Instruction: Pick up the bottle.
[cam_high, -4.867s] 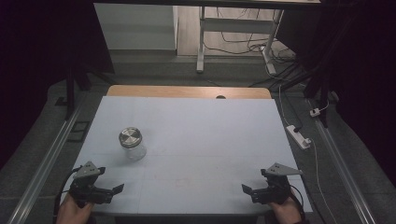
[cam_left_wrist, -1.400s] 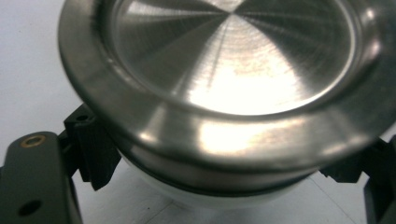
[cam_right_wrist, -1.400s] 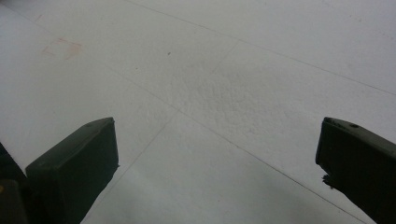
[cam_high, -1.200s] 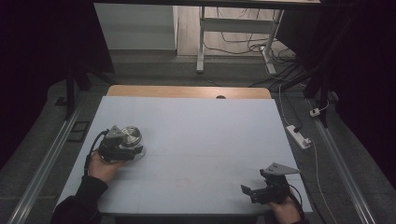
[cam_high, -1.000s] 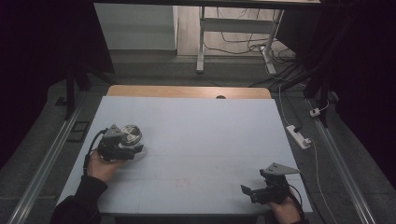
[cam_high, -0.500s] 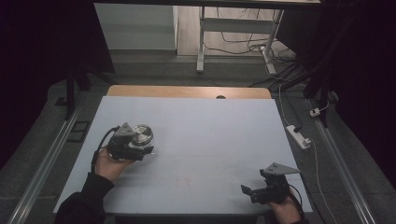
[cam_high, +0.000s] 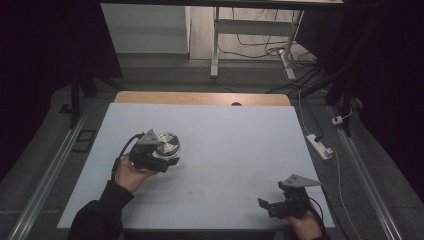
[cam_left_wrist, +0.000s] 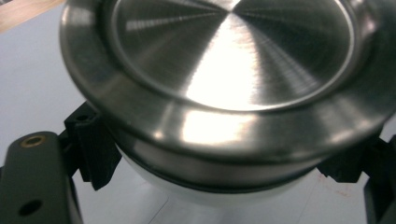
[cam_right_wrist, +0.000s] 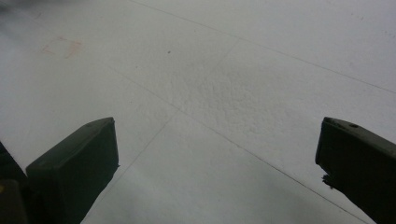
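Dim room, pale blue table (cam_high: 225, 150) with cables on the floor behind it, and on the left side of it my left gripper (cam_high: 167, 161) is clamped around the jar (cam_high: 166, 146) just under its shiny steel lid (cam_left_wrist: 233, 51). Glassy body plus metal lid looks weighty, slick and breakable, so gripping below the lid rim seems safest. Over at the near right edge, my right gripper (cam_high: 265, 205) sits with jaws wide apart, holding nothing.
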